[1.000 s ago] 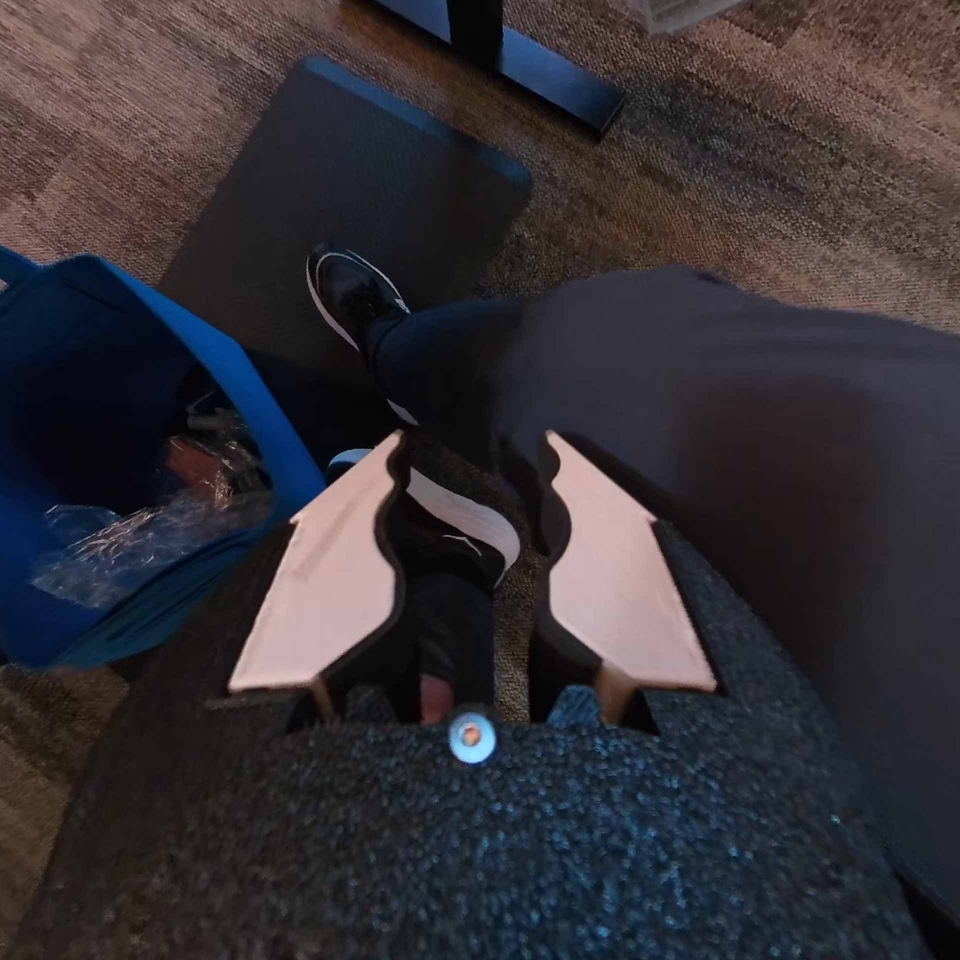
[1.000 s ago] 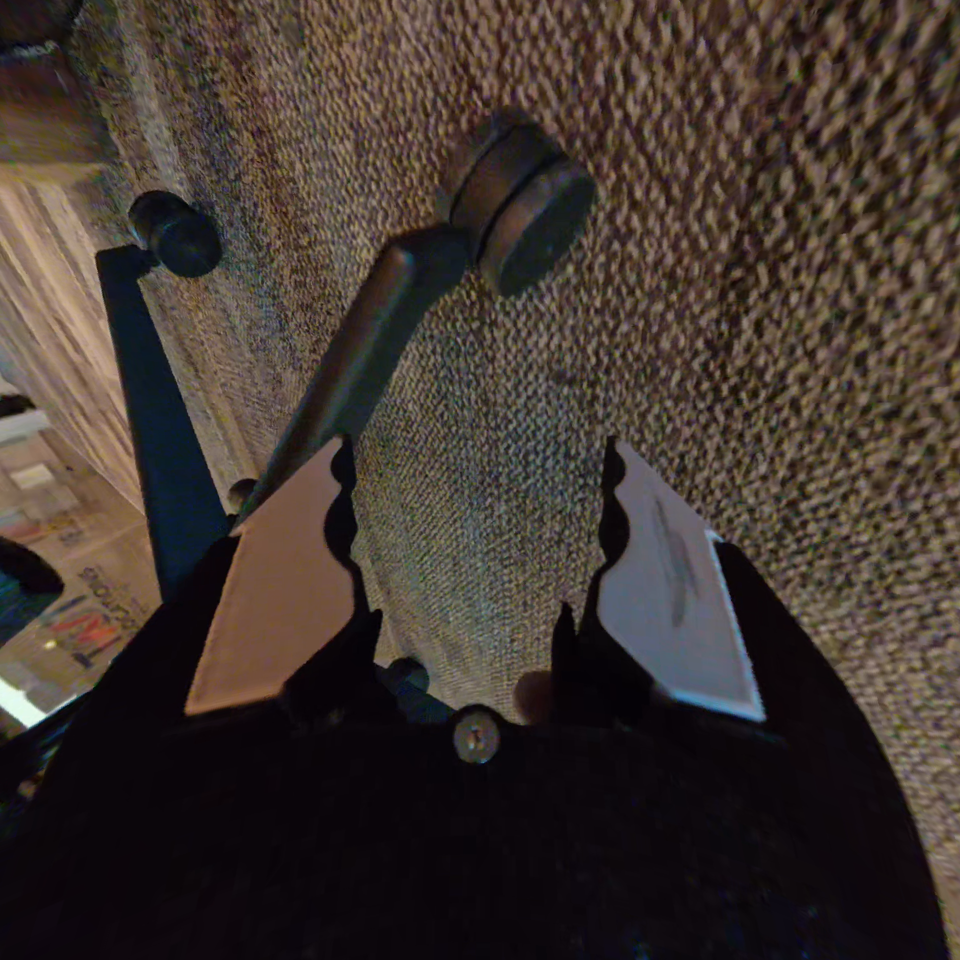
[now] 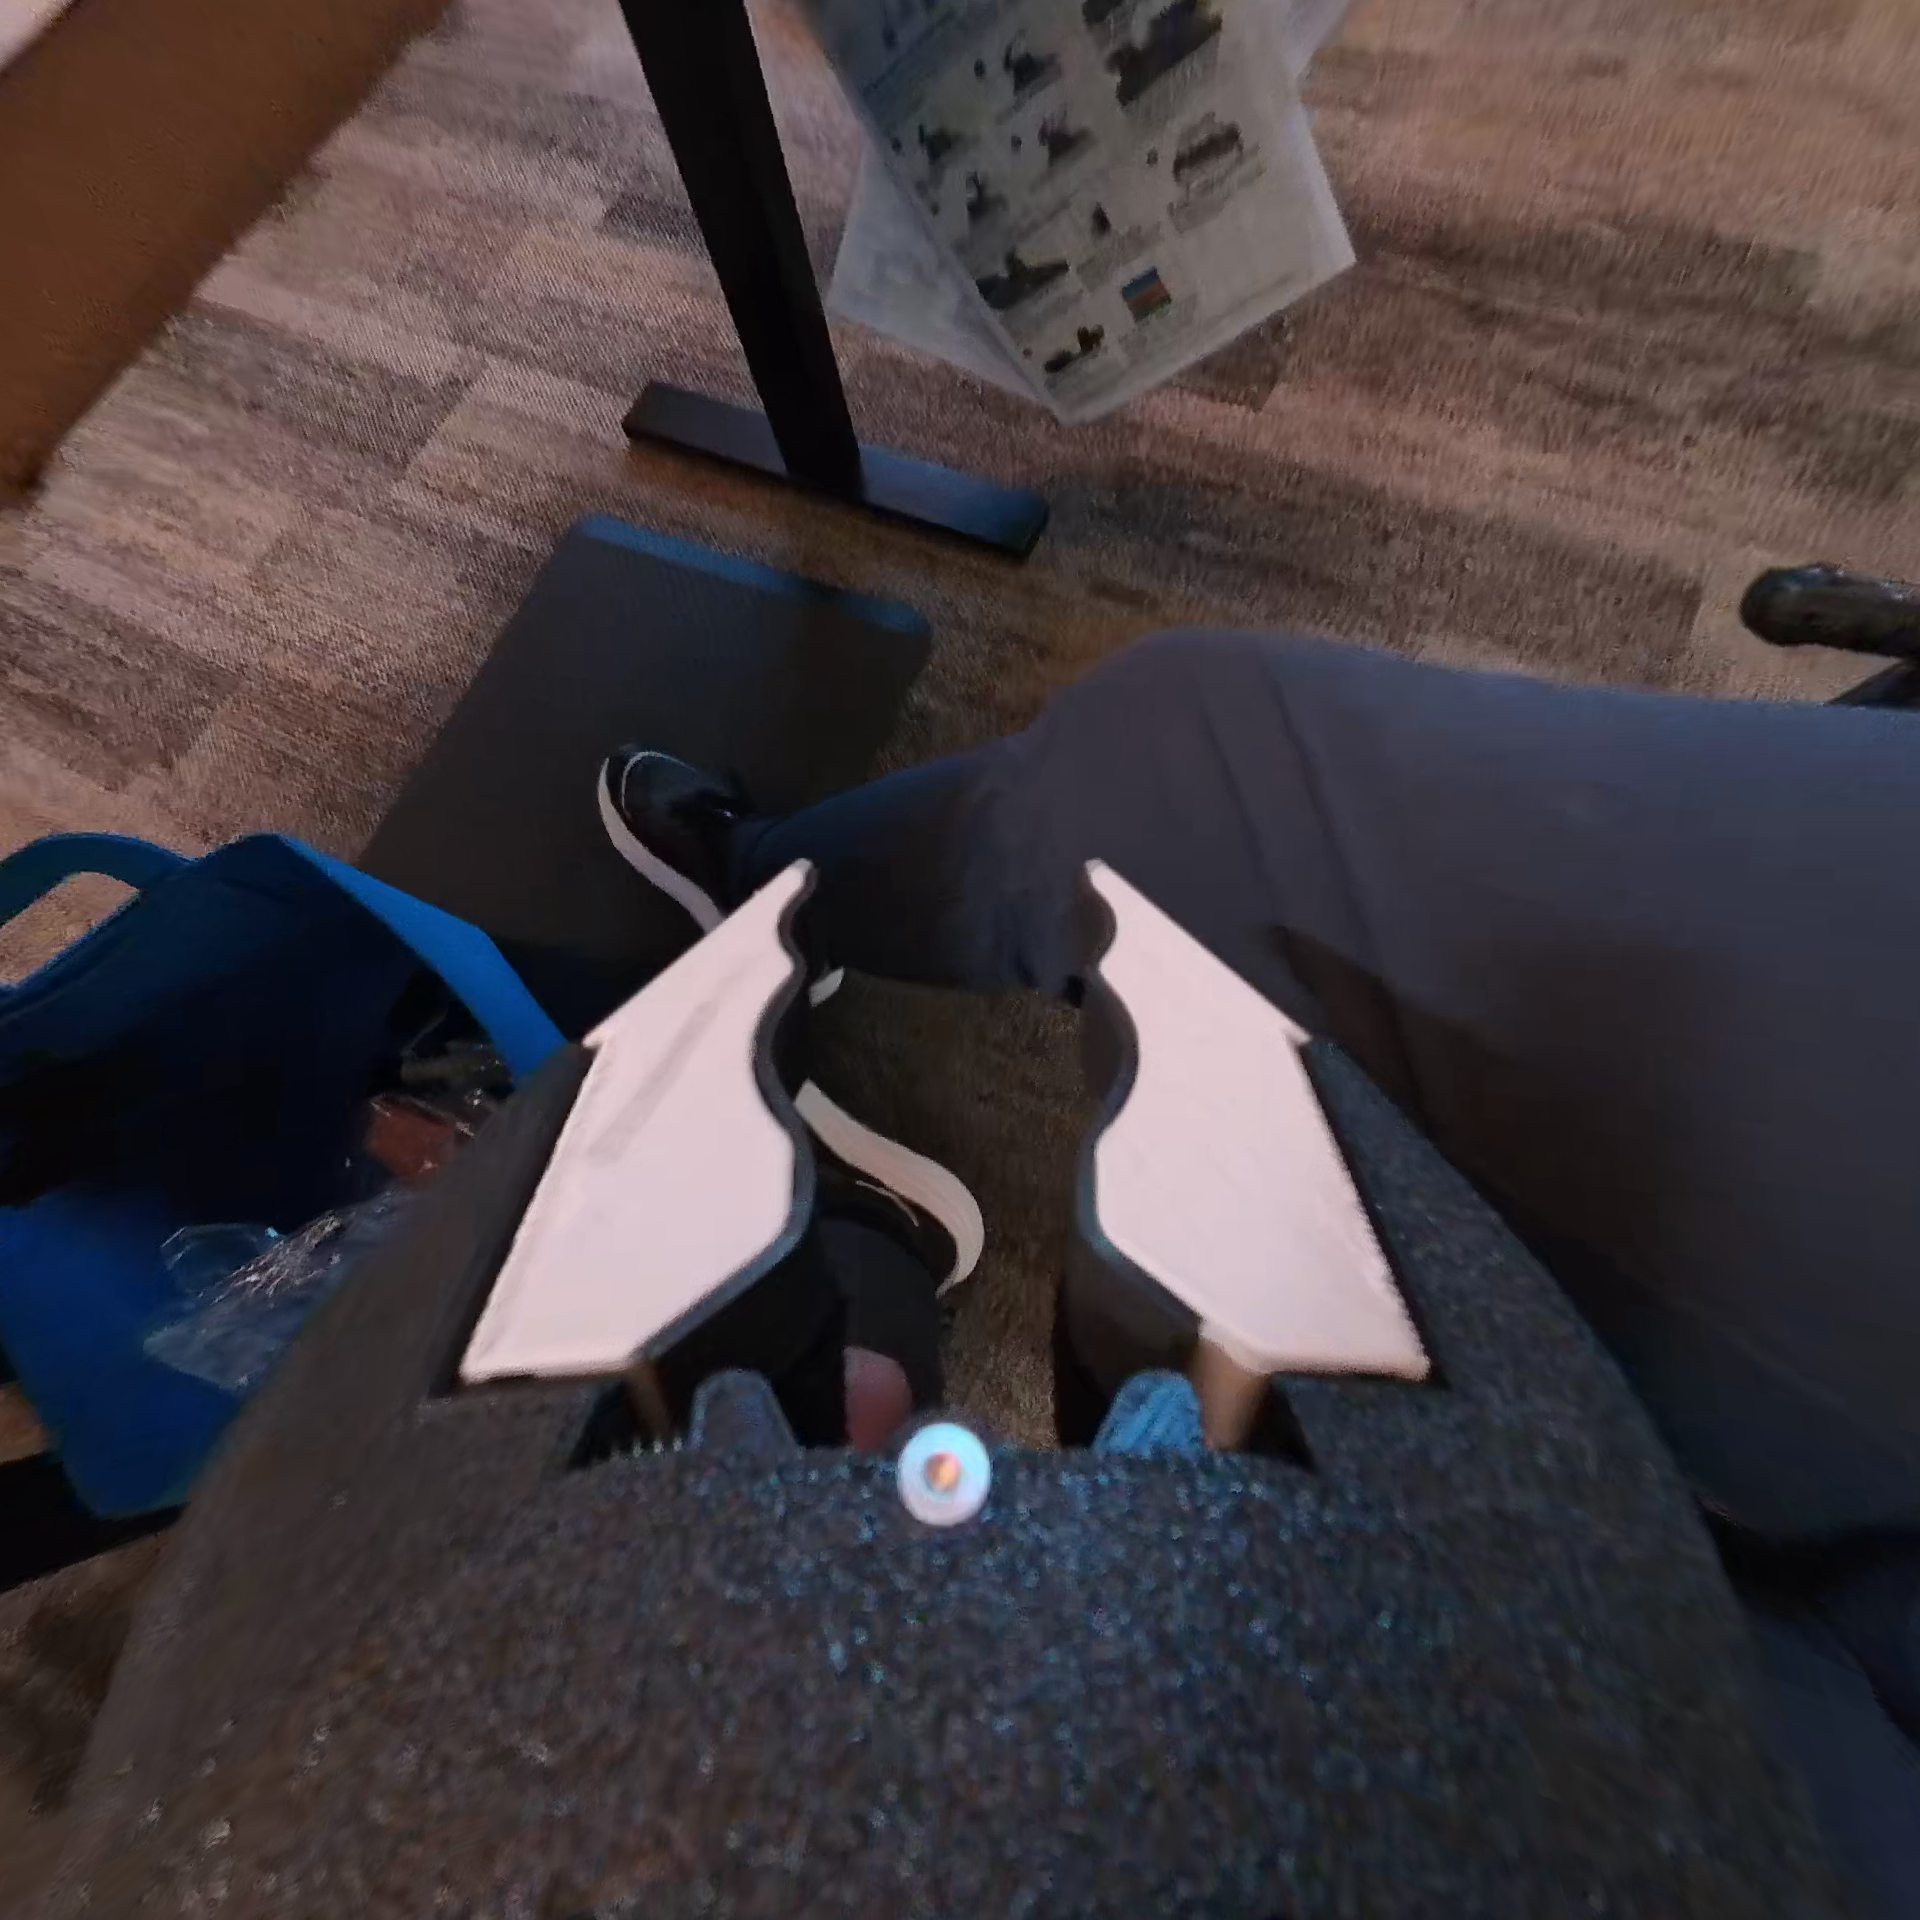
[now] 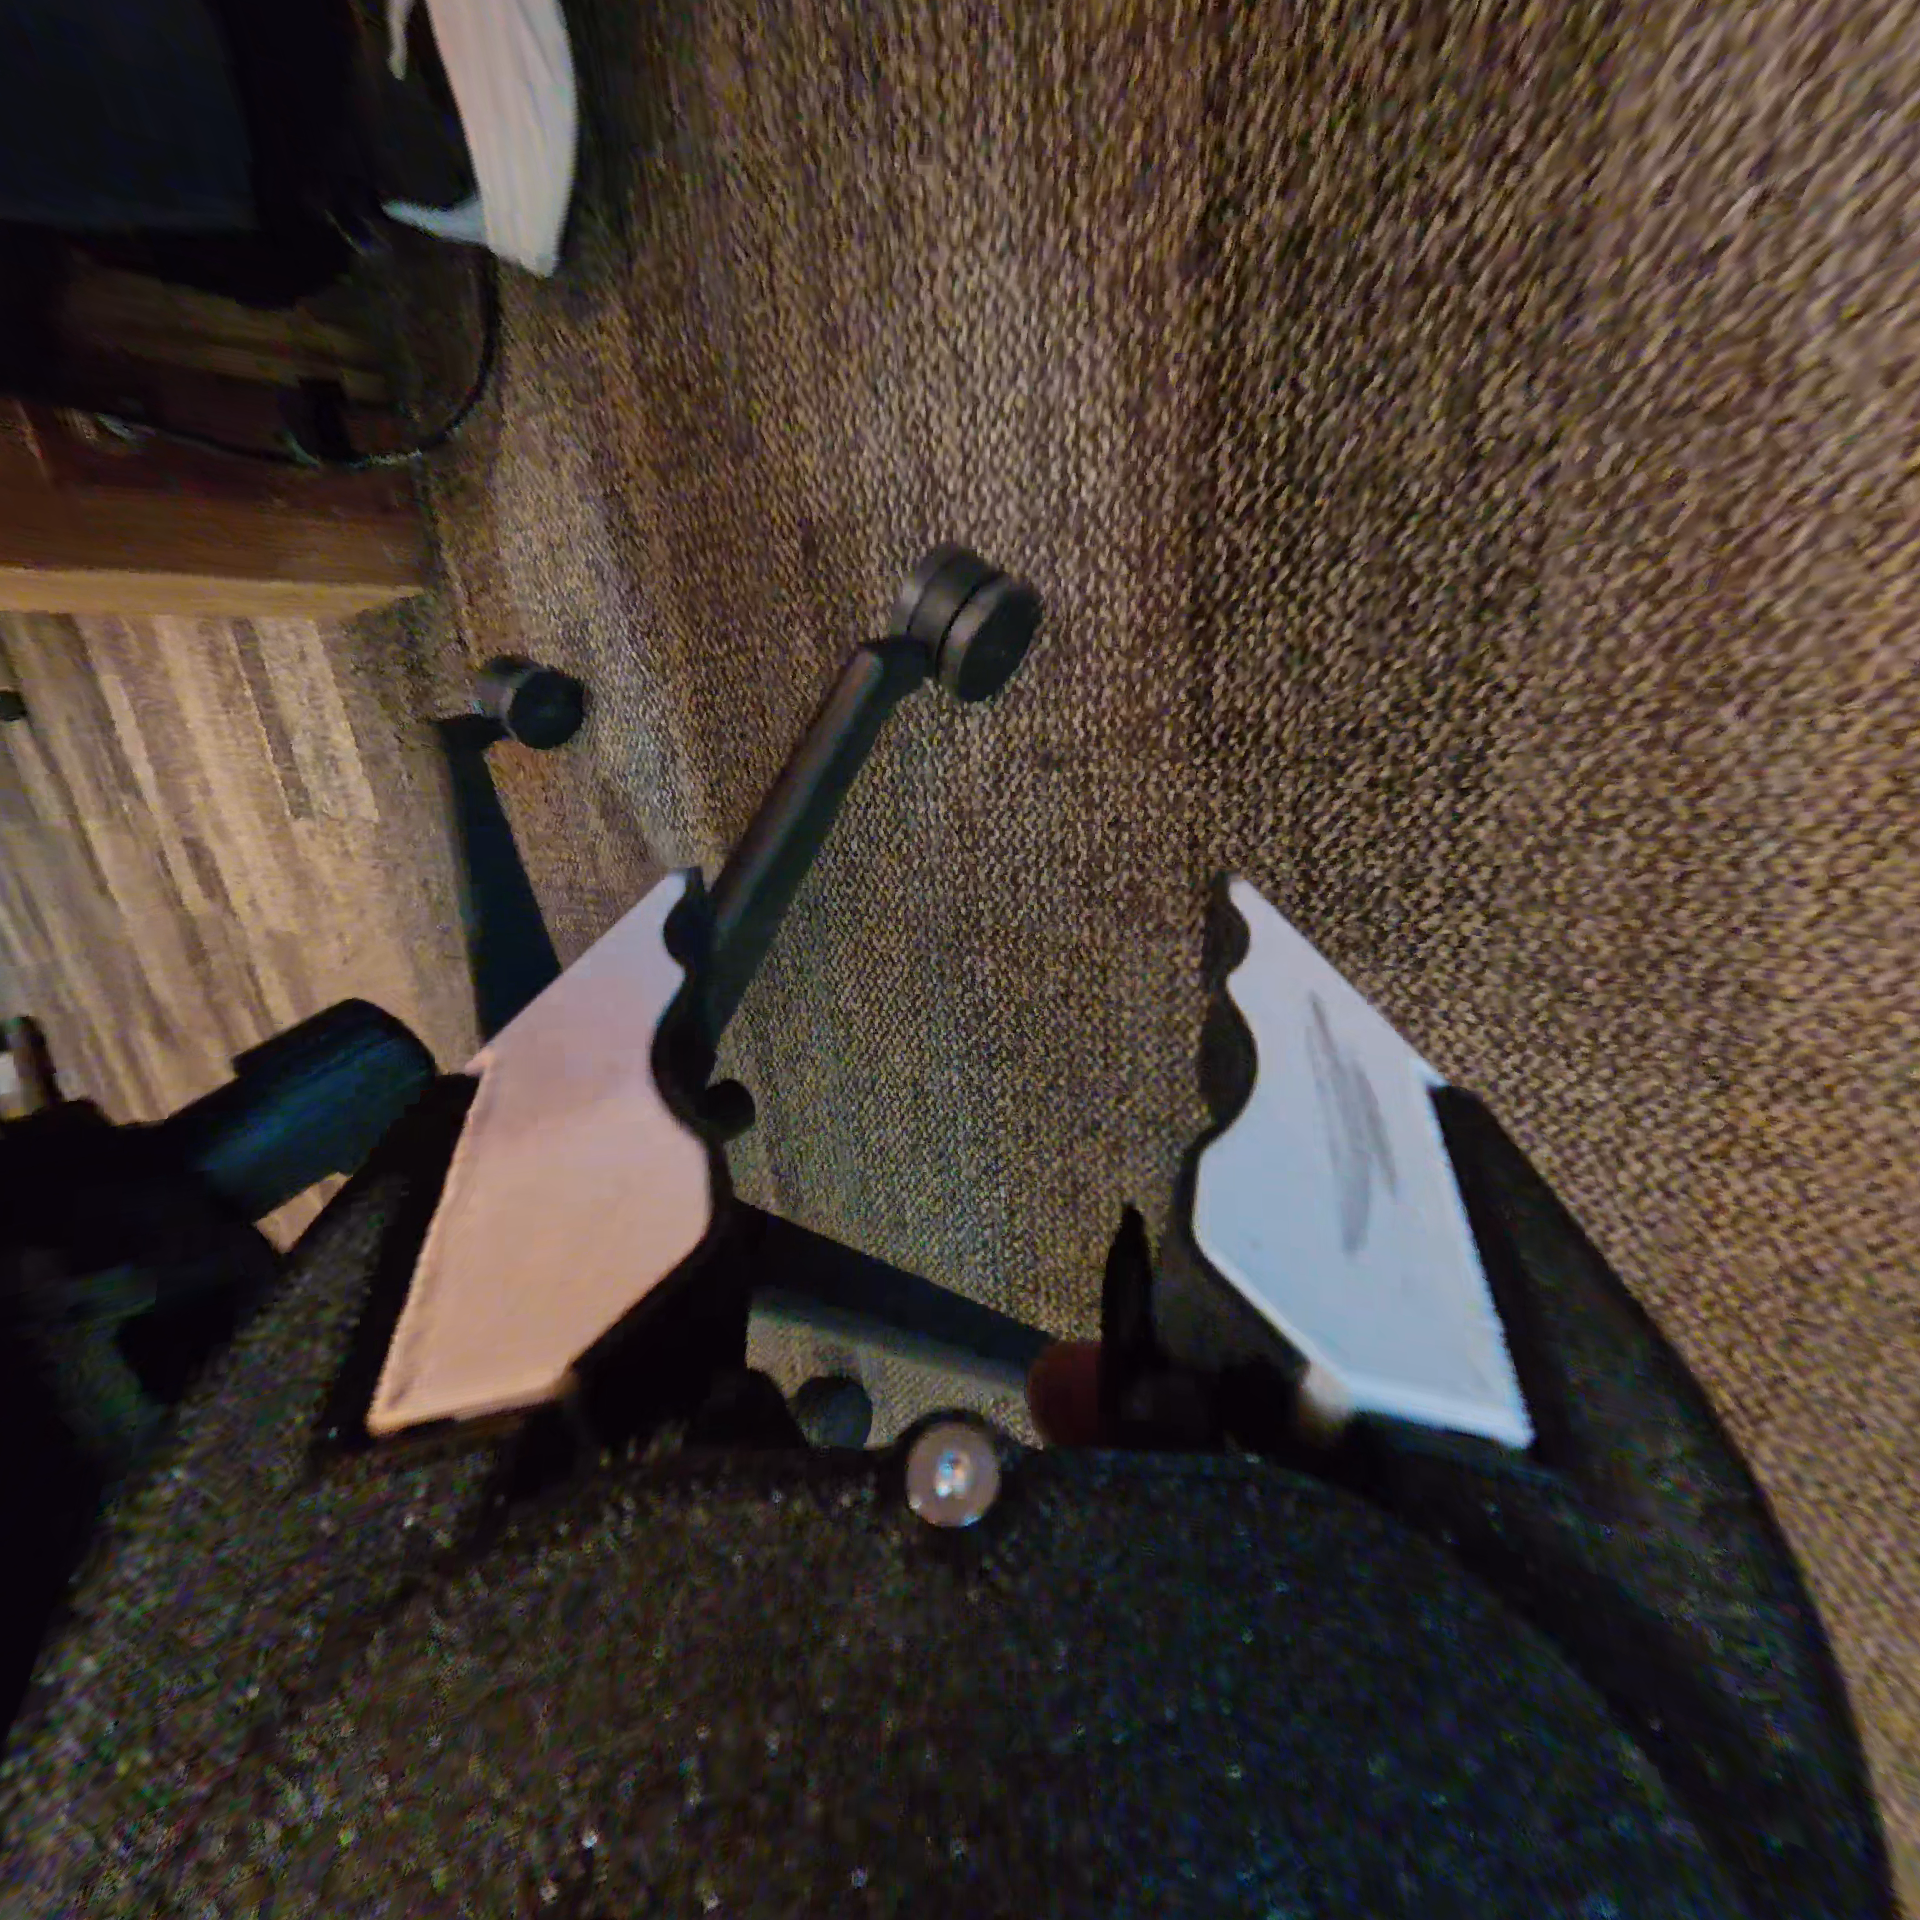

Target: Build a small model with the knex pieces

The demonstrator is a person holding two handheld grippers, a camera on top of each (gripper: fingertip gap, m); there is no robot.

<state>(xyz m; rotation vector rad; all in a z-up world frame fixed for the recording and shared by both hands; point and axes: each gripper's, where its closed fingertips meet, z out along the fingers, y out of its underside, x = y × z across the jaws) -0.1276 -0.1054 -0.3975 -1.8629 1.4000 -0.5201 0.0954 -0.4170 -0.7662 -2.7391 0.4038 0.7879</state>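
Now the left gripper (image 3: 940,935) hangs above the person's lap with its jaws spread and nothing between them. Compared with a second ago it is tipped up and farther from the floor, so more of the room shows: the black desk leg (image 3: 753,239) with its flat foot on the carpet (image 3: 312,436), a printed paper sheet (image 3: 1091,177) hanging beside that leg, and a brown desk edge (image 3: 135,187) in the top left corner. Before, only the foot of the leg was in sight. The dark mat (image 3: 644,707) lies on the carpet as before, and one black shoe (image 3: 675,821) rests on its near edge; the other shoe shows under the jaws. The blue bag (image 3: 208,1060) with clear plastic wrap inside stands at the left, close to the gripper's left side. The dark trouser leg (image 3: 1455,935) fills the right.

The right gripper (image 4: 956,914) also has its jaws spread wide and empty, pointing down at the carpet (image 4: 1351,520). It is higher than before, because the black chair caster (image 4: 971,623) on its arm looks smaller and farther away. A second caster (image 4: 530,701) sits left of it, near a wooden edge (image 4: 208,551).
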